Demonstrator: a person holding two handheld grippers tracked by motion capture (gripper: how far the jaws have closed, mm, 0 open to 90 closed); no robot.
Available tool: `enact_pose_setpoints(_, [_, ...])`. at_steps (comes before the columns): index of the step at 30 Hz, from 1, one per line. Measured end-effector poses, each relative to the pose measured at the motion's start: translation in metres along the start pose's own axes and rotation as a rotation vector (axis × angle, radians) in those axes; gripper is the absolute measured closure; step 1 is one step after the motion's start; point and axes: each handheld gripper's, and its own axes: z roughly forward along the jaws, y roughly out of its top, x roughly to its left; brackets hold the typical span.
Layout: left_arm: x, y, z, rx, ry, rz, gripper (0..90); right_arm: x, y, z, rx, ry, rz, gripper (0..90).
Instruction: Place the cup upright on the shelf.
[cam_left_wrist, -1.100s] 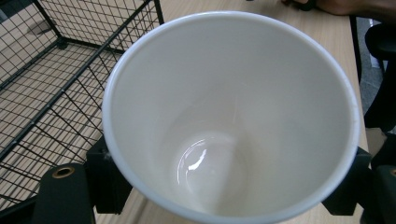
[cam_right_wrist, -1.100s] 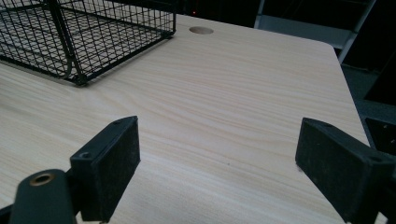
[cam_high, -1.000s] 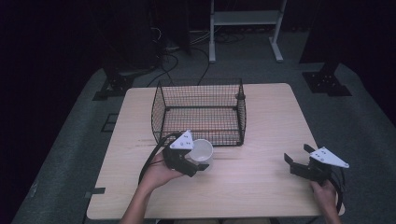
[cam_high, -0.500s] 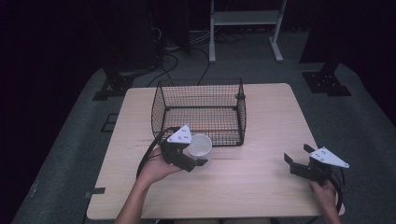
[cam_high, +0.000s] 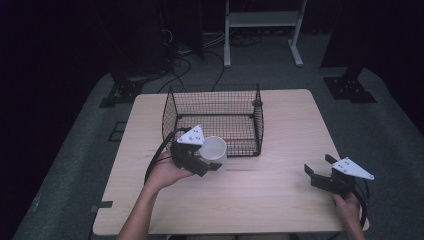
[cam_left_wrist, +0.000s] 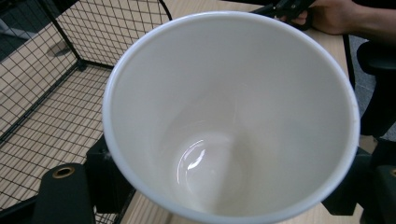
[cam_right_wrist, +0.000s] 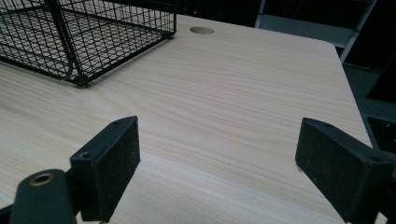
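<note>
The left gripper had its fingers pinching a white cup beside the wire basket; the right gripper fingers stood spread over bare desk.

Wood table at centre, round hole in top; grey carpet all round; white stand at 12 o'clock; black stand feet at 10 and 2; surroundings dark

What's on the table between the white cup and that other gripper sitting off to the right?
Nothing: in the high view only bare wooden table runs from the cup in the left gripper to the open right gripper.
</note>
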Motion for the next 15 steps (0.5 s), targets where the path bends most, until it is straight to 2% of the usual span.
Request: enact_pose_setpoints(15, [0.016,0.018,-0.008,-0.004,-0.005,0.008,20.9,0.0,0.0,0.0,0.002,0.0,0.006,13.1])
